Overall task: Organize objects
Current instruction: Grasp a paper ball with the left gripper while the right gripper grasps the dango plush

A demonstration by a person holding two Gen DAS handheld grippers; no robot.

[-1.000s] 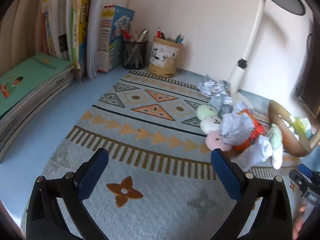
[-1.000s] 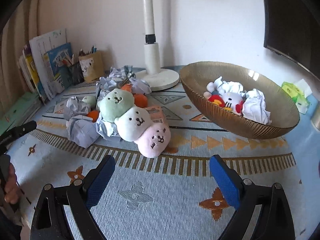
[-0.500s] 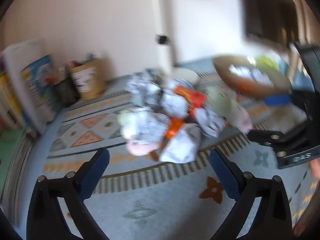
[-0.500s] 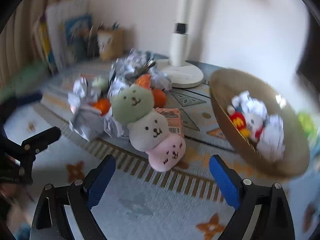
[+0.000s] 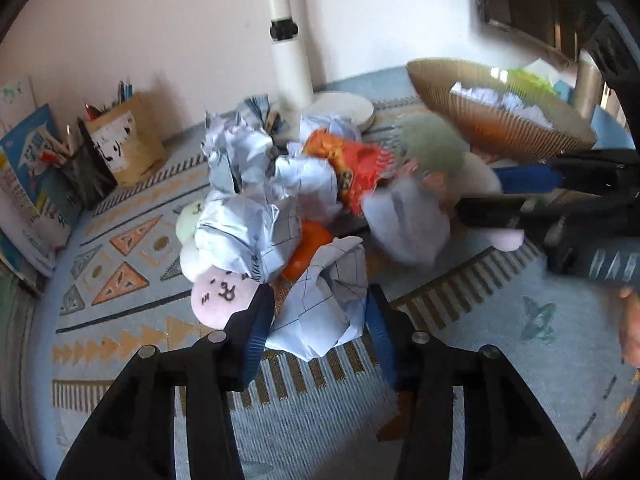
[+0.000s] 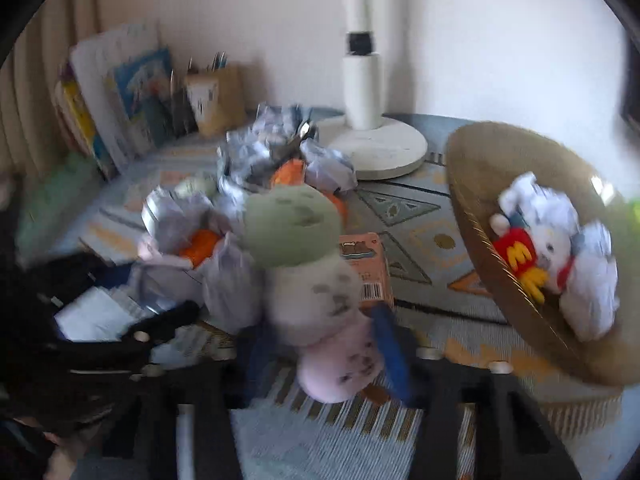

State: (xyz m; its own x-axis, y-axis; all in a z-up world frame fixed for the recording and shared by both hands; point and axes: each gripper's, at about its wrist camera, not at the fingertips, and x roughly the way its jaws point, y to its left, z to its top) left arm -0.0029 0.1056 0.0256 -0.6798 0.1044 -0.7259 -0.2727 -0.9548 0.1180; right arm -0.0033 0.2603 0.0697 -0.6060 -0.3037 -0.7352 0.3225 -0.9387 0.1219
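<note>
The left tool [image 5: 318,320] points steeply down, its blue pads having just closed in from wide to press both sides of a crumpled paper ball [image 5: 320,304]. The right tool [image 6: 324,356], angled down alike, has just closed its jaws on the stacked plush toy [image 6: 320,300]

Both cams ride on my wrists, angled down along the fingers at the counter [image 5: 120,364], really close in. My left one faces the paper ball [image 5: 320,312] right in front of my left hand-held gripper [image 5: 316,320], the wall behind. My right one faces the plush stack [image 6: 316,280] at my right hand-held gripper [image 6: 324,344]. Both catch the same clutter pile, lamp base [image 6: 380,148], bowl [image 5: 500,120] and pen holders [image 5: 124,148], and each sees the other hand-held gripper.
</note>
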